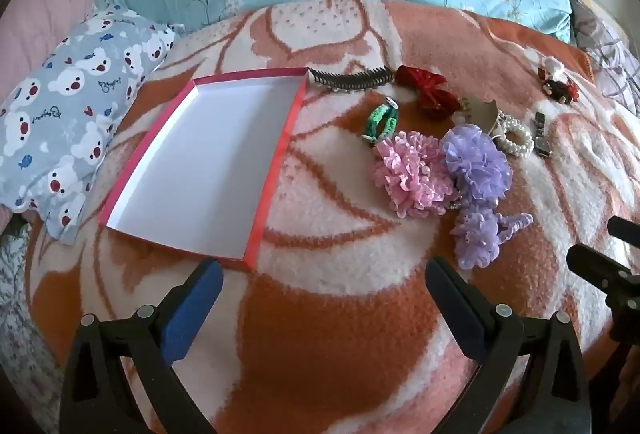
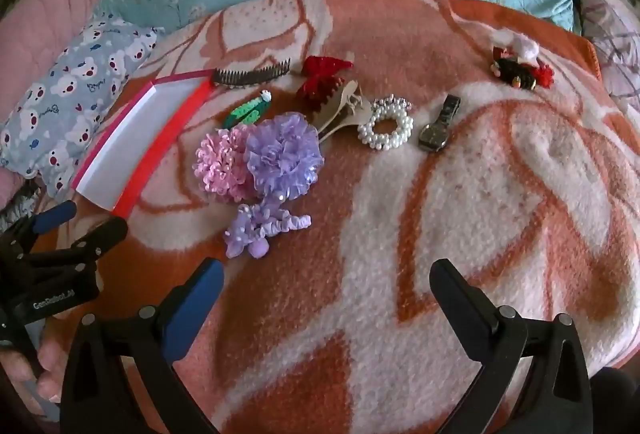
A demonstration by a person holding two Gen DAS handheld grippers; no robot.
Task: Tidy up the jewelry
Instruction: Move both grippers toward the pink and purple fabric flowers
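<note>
Jewelry and hair pieces scattered on an orange-and-white blanket (image 1: 340, 334) over a bed, all to the right of a shallow red-rimmed box (image 1: 280, 154) with a bare white floor. Farthest left, beside the box, a bear-print pillow (image 1: 60, 122). At the box's far right corner, a dark toothed comb (image 1: 352, 80); next, a green crocheted clip (image 1: 380, 120) and a red bow (image 1: 430, 90). Nearer the camera, a pink ruffled scrunchie (image 1: 412, 174) touching a purple ruffled scrunchie (image 1: 478, 158), with a smaller lilac hair tie (image 1: 480, 234) just below. Behind the purple one, a beige claw clip (image 2: 344, 110), then a pearl scrunchie (image 2: 386, 128) and a dark wristwatch (image 2: 438, 124) just beside it. Well apart at far right, a small red-and-black clip (image 2: 520, 74). Left gripper (image 1: 324, 282) hovering over blanket near the box's close corner, fingers spread wide, nothing between. Right gripper (image 2: 326, 284) likewise over bare blanket, fingers wide apart and empty.
</note>
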